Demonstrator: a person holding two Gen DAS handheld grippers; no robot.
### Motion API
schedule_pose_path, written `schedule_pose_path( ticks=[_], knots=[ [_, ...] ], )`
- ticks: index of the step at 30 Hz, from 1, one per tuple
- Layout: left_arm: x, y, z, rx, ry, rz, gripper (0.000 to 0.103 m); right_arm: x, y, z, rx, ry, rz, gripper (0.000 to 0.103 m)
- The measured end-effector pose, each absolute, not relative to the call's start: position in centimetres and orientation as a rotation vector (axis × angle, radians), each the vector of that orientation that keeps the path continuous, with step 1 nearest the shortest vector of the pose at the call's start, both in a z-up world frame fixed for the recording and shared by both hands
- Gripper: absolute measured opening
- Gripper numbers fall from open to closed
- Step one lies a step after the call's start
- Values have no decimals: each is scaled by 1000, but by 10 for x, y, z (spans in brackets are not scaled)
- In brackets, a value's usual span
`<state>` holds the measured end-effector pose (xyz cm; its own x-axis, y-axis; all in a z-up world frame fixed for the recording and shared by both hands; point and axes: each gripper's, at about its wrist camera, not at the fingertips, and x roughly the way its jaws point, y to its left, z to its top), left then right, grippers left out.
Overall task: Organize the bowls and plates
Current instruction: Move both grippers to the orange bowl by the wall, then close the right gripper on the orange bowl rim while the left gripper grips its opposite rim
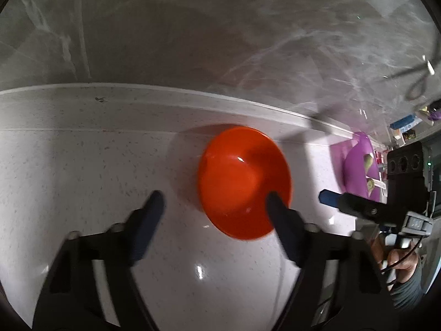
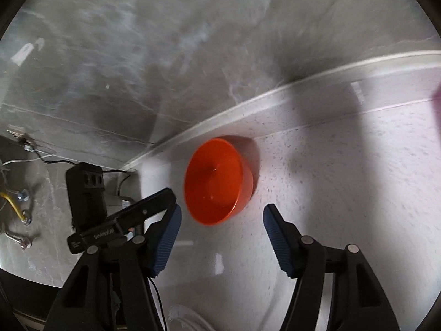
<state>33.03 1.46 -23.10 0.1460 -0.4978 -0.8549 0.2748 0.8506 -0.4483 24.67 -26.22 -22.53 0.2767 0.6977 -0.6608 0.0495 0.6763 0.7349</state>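
Left tongs (image 1: 213, 200): we hold them apart, gripping nothing; right finger overlaps the bowl's rim.
Right tongs (image 2: 222, 213): ours, apart, empty.
Orange bowl (image 1: 242, 179): just ahead of both.

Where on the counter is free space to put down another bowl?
The white counter is bare between the orange bowl and the left side, up to the wall ledge. Right of the bowl it gets crowded: purple dishes and the right gripper.

Your left gripper (image 1: 213, 197) and right gripper (image 2: 222, 216) both angle downward, jaws apart, nothing held; your right hand (image 1: 399, 259) grips its handle.
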Motion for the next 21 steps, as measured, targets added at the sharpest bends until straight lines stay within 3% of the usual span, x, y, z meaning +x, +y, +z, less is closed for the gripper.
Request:
schedule_pose_path(
  ticks=[7,12,17,21],
  knots=[
    [345,21,-264,-234,1360,-595,65,268,-248,-253,719,1291,486,60],
    [347,25,-273,-256,1364,-622,56,272,-246,-262,717,1319,486,52],
    [347,28,-280,-261,1378,-642,29,274,-250,-270,723,1340,469,39],
    [342,28,-278,-269,1376,-651,29,277,-251,-275,725,1353,464,35]
  ],
)
